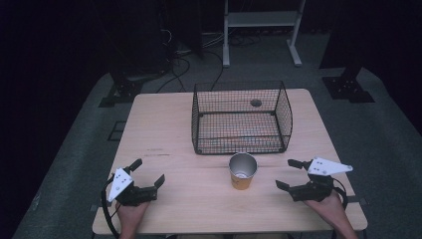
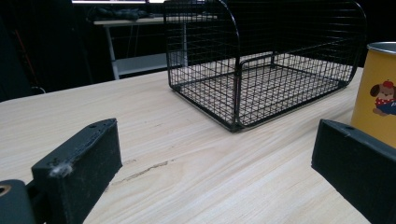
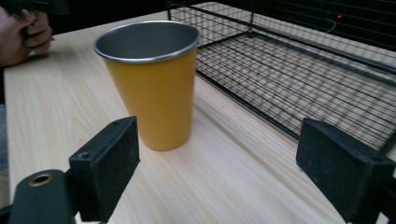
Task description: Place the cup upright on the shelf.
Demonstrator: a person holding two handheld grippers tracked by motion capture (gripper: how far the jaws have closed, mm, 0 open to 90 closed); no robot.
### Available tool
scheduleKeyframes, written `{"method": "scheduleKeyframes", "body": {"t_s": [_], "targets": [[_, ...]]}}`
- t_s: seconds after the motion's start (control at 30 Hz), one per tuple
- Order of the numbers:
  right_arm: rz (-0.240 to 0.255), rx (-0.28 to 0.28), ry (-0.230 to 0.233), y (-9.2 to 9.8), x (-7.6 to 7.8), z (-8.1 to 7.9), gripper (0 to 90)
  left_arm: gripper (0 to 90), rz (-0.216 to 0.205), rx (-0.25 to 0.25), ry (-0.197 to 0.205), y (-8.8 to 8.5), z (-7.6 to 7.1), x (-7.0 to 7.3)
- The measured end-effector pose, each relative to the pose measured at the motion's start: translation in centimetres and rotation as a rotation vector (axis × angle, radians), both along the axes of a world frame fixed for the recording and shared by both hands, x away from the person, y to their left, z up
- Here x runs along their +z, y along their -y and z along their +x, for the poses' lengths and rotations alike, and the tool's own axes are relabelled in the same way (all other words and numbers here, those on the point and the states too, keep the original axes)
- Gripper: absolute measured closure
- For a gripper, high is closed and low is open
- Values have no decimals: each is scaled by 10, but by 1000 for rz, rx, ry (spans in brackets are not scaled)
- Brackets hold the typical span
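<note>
Cup (image 1: 243,172) stands upright on the surface (image 1: 164,129), just in front of the wire basket (image 1: 242,118) and between the two grippers, touching neither. It is yellow outside with a bare metal inside and rim. Both grippers rest low near the near edge, each with jaws spread wide and nothing between them: the left gripper (image 1: 148,175) well to the cup's left, the right gripper (image 1: 287,174) nearer on its right.

The step in hand looks like a reach for the cup, most likely by the right gripper, whose view already faces it squarely. To do it well, bring the jaws in level, one on each side of the cup's wall around mid-height, and close gently; the cup tapers downward, so a grip too low may slip or tip it. Lift straight up before crossing the basket's front wall.

A cartoon figure with a red hat is printed on the cup's side (image 2: 384,99); no readable writing or brand shows.
</note>
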State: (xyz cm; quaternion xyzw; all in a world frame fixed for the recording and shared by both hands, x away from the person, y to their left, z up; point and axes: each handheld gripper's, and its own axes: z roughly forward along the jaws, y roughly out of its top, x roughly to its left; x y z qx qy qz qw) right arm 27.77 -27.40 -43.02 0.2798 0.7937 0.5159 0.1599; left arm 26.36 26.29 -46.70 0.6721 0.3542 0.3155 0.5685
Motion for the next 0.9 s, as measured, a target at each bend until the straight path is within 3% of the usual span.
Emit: {"method": "scheduleKeyframes", "body": {"t_s": [0.47, 0.7, 0.9], "targets": [[-32, 90, -11, -33, -2, 5, 124, 8, 0, -2, 1, 0, 0, 0], [-35, 101, -5, -45, -2, 7, 125, 8, 1, -2, 1, 0, 0, 0], [-82, 105, 1, -60, -1, 11, 106, 8, 0, -4, 0, 0, 0, 0]]}}
